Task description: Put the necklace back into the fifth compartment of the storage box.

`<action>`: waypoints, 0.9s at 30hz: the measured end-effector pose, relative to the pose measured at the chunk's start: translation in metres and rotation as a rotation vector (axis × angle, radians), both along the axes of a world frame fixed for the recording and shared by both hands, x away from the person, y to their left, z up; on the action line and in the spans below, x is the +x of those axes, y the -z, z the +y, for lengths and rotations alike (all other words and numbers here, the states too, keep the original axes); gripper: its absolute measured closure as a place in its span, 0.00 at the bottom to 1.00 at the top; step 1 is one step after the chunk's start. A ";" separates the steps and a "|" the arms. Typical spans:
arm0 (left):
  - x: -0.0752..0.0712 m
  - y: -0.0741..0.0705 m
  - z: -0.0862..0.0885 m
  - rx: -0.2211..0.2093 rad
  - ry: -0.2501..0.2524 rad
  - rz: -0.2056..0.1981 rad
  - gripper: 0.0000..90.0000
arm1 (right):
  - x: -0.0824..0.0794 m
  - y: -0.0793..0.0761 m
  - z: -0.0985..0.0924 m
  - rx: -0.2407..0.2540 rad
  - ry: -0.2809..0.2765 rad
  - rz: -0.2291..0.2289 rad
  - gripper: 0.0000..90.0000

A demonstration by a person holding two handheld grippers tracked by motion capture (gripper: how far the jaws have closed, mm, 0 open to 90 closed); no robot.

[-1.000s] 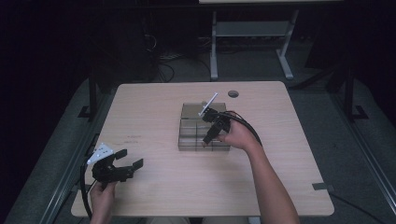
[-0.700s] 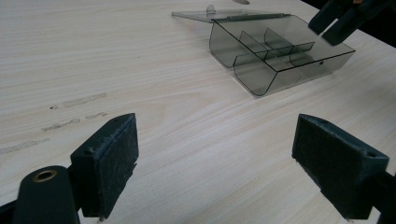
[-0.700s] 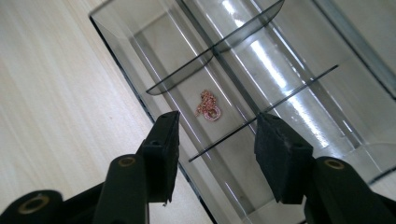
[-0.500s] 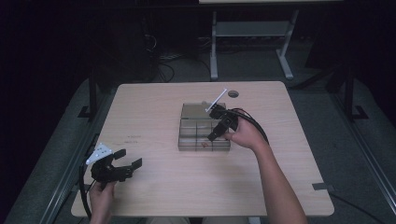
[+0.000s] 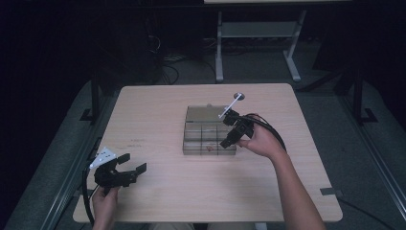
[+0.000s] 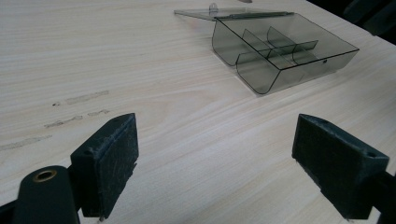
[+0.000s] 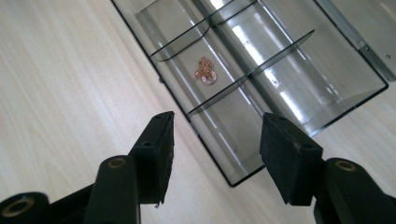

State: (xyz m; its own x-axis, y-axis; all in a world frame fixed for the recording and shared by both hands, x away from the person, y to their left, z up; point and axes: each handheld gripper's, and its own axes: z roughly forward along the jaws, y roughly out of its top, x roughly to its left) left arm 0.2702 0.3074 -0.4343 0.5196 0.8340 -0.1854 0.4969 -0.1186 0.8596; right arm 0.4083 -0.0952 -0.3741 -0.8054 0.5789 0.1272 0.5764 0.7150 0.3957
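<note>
One clear compartment box (image 5: 209,136), one small copper trinket (image 7: 205,72) inside, two open hand-held grippers

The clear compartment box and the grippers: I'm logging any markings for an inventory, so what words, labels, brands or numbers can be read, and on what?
None: no readable text on the clear compartment box, the small rose-gold trinket inside it, the table, the left gripper or the right gripper.

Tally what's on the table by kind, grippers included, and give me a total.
Clear plastic compartment box, lid open: 1
Small pink-gold trinket in one compartment: 1
Black two-jaw grippers, left gripper and right gripper, both open and holding nothing: 2
Total: 4
</note>
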 end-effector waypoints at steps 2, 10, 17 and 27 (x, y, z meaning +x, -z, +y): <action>0.000 0.000 0.000 0.008 0.000 0.000 0.16 | -0.005 -0.001 -0.004 0.011 -0.008 0.019 0.48; -0.001 0.001 -0.003 0.018 0.001 0.000 0.16 | -0.015 0.002 -0.010 0.006 -0.011 0.017 0.45; -0.001 0.002 -0.004 0.025 0.004 -0.003 0.16 | -0.025 0.004 -0.018 0.014 -0.008 0.007 0.44; -0.002 0.001 -0.005 0.033 -0.007 -0.010 0.16 | -0.041 0.014 -0.031 0.018 -0.005 0.007 0.42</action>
State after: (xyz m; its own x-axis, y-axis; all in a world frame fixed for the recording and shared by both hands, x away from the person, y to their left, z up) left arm 0.2683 0.3023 -0.4354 0.5156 0.8432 -0.1523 0.4892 -0.1438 0.8603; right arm 0.3668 -0.1260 -0.3879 -0.8073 0.5726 0.1429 0.5757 0.7108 0.4042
